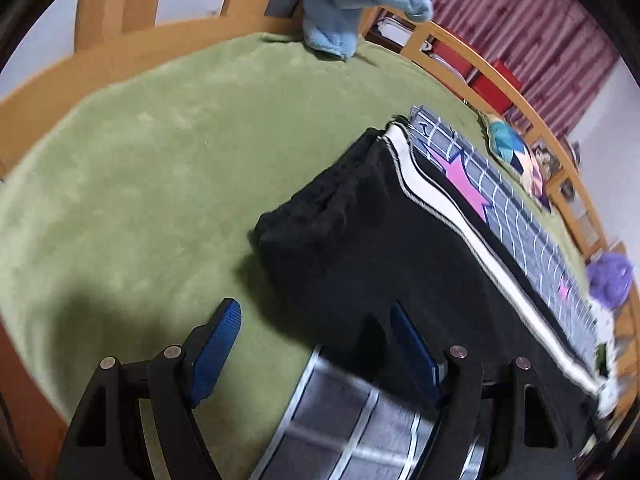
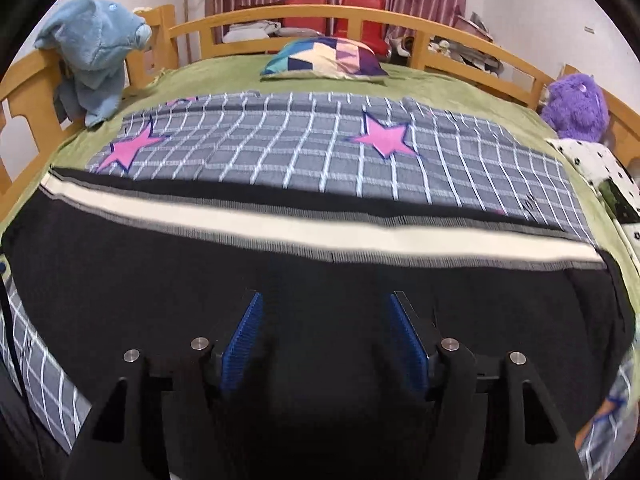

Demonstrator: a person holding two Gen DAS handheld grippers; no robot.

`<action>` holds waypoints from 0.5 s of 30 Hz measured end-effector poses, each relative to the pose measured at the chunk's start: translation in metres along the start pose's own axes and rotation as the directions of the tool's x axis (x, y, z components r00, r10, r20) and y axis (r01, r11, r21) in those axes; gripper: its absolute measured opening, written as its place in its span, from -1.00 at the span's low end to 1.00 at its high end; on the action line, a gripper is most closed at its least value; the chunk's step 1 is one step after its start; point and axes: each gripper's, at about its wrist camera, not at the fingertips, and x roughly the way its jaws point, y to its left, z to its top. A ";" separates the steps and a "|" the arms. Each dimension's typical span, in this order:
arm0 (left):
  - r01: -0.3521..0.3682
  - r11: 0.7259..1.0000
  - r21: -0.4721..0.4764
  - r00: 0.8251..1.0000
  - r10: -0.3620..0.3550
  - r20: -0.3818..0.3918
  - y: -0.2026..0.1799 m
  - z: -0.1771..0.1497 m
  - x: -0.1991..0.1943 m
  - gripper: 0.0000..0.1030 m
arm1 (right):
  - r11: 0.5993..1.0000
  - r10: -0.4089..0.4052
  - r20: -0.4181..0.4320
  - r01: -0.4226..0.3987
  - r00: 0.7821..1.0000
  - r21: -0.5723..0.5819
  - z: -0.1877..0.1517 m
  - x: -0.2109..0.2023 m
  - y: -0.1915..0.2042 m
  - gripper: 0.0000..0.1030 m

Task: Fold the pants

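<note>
Black pants (image 2: 200, 280) with a white and grey side stripe (image 2: 320, 236) lie flat across a grey checked blanket with pink stars (image 2: 300, 152) on a bed. In the left wrist view the pants (image 1: 380, 248) end in a bunched black end (image 1: 312, 208) on the green cover. My left gripper (image 1: 316, 320) is open and empty, just above that end, one finger over the green cover and the other over the black cloth. My right gripper (image 2: 326, 312) is open and empty, low over the middle of the pants.
A green bed cover (image 1: 140, 180) fills the left. A wooden bed rail (image 2: 320, 12) runs around the bed. A blue plush toy (image 2: 96, 52) hangs on the left rail, a purple plush (image 2: 576, 104) sits at right, a patterned pillow (image 2: 324, 58) lies at the far end.
</note>
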 end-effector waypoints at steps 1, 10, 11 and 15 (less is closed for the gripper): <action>0.010 1.000 -0.012 1.000 -0.010 -0.005 0.001 0.003 0.005 0.41 | 1.000 -0.011 -0.003 0.011 1.000 0.004 -0.004 -0.002 -0.001 0.23; 0.071 0.990 -0.122 0.997 -0.071 0.003 0.019 0.038 0.043 -0.39 | 0.971 0.015 -0.076 0.004 0.997 0.238 -0.047 -0.017 -0.034 0.24; 0.076 0.989 -0.125 0.997 -0.076 0.004 0.020 0.037 0.041 -0.42 | 0.967 0.020 -0.082 0.001 0.996 0.256 -0.049 -0.016 -0.036 0.24; -0.010 0.999 -0.046 0.996 0.014 0.091 -0.002 0.035 0.012 -0.52 | 0.954 0.064 -0.119 -0.026 0.991 0.297 -0.050 -0.009 -0.040 0.12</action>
